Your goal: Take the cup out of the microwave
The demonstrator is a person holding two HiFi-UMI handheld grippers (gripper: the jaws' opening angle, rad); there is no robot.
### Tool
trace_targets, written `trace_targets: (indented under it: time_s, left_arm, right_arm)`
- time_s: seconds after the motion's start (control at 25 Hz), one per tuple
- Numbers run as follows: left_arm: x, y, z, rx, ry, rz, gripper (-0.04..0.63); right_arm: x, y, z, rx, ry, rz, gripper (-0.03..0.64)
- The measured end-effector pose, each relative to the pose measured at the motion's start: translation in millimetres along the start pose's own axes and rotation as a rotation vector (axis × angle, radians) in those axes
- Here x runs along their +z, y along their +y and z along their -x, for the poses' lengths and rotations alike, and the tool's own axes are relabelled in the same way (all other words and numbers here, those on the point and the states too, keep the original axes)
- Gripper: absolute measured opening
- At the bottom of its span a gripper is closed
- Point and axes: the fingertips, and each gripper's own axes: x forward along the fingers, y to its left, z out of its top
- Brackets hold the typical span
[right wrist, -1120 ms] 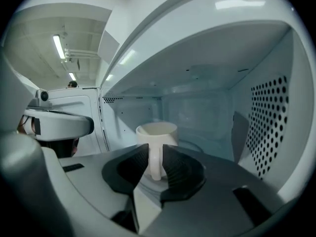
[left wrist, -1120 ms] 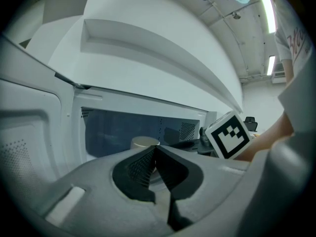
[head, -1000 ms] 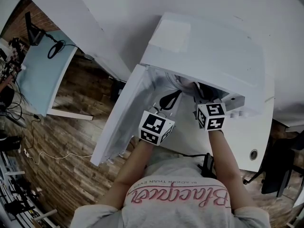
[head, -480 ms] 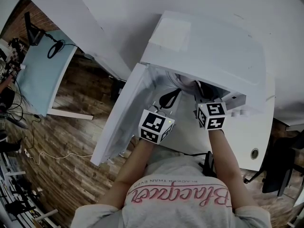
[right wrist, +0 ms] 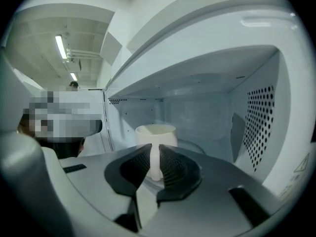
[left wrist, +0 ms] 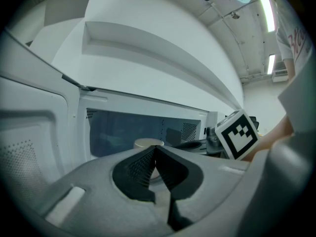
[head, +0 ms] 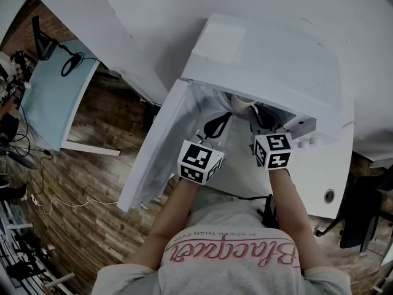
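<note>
Inside the open microwave (head: 270, 66), the cup (right wrist: 155, 132) stands on the round glass tray (right wrist: 195, 144), its handle turned to the front. The only writing is pink cursive across the grey shirt (head: 227, 251), seen upside down from the head view and too loose to read with certainty. The gripper cubes bear black-and-white square markers, not letters. The cup is plain, cream and smooth, a straight cylinder with a thin upright handle. The microwave is a glossy white box, its cavity wall (right wrist: 256, 117) punched with rows of small round holes. The door (head: 153, 158) hangs wide to the left, and the floor (head: 98, 158) is dark wood plank. The right gripper (right wrist: 155, 147) has ribbed black pads in a smooth grey shell. Its jaws have just been closing and now clamp the cup's handle, which stands as a pale strip between them. The left gripper (left wrist: 155, 148) is clenched on nothing, its pad tips meeting in front of the cavity. Only the right gripper view shows the grip on the handle. The left gripper view shows just the cup's rim above its own pads, with the right cube off to the side. The head view shows a sliver of the cup under the microwave's top edge, and both forearms reaching in over the white table (head: 331, 177).
</note>
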Motion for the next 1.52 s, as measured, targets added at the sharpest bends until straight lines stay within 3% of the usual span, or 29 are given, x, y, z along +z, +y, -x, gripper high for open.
trace_targets:
  time_s: [1.52]
  left_arm:
    - [15,-48,45,0.076,-0.041,0.015,0.005]
  right_arm:
    - [4,30,88,0.109,-0.012,-0.013,0.052]
